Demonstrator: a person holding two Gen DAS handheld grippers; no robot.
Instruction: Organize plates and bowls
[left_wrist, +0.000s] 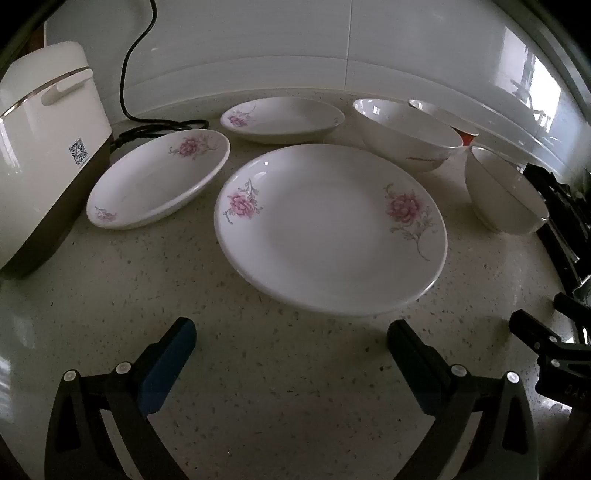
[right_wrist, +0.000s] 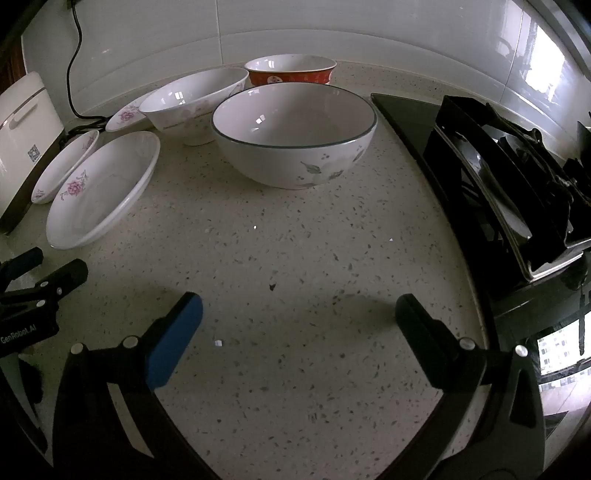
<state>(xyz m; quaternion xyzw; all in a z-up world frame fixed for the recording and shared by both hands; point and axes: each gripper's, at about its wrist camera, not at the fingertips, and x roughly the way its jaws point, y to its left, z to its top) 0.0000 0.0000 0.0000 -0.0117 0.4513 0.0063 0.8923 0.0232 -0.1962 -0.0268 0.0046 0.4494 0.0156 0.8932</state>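
Both claws hang wide apart over the speckled counter (left_wrist: 258, 387) with nothing between their pads. The left claw (left_wrist: 291, 338) sits just near of a large flowered plate (left_wrist: 328, 229); two smaller flowered plates lie far left by a rice cooker (left_wrist: 40, 147). The right claw (right_wrist: 299, 314) faces a blue-rimmed bowl (right_wrist: 295, 136), with a pale bowl (right_wrist: 192, 103) and a red bowl (right_wrist: 290, 74) beyond it, and a stove (right_wrist: 517, 177) at right.
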